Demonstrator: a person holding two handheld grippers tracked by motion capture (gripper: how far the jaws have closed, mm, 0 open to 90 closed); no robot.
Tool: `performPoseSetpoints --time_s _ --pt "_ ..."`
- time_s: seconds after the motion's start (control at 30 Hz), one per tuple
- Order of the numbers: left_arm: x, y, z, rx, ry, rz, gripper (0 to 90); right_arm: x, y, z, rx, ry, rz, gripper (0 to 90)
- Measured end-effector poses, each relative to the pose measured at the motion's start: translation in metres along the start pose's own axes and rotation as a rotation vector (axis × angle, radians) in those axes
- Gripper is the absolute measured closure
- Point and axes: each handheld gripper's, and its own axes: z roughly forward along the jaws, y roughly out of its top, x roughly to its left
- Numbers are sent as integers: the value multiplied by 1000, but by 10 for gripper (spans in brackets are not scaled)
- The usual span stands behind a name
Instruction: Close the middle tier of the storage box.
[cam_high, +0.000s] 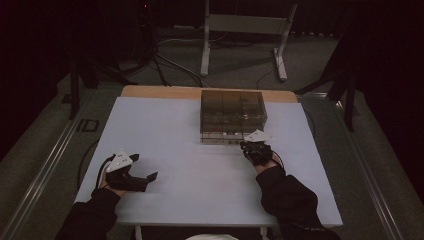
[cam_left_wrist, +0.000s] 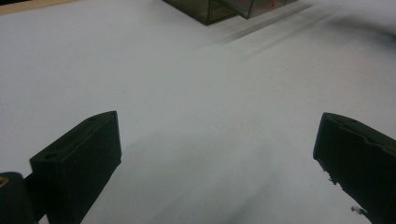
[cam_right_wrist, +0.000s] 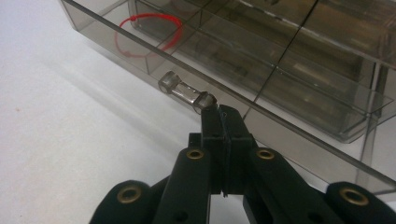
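Dim room, grey floor (cam_high: 310, 60), white frame (cam_high: 245, 30), cables (cam_high: 165, 62)

Drawer box (cam_high: 232, 115) on table (cam_high: 170, 150) (far edge, ctr-right).

Smoky, glossy see-through plastic for the drawer box (cam_right_wrist: 289, 70), with a clear shiny handle (cam_right_wrist: 187, 95). Matt black plastic, brass-coloured rivets on the right gripper (cam_right_wrist: 223, 112). Matt white on the table (cam_high: 200, 165), perhaps paper; bare wood along its far edge.
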Motion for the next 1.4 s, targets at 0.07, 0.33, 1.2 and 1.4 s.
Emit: performPoseSetpoints --time_s 0.07,0.33,1.2,1.4 --pt "0 0 0 1 1 2 25 -1 0 2 6 4 8 900" --pt "0 0 -1 -1 2 2 25 -1 -2 7 22 1 10 900" --pt "0 0 0 -1 -6 1 25 -9 2 13 27 -14 31 900" --pt "0 0 -1 -2 -5 0 25 -10 4 14 27 -17 30 900"
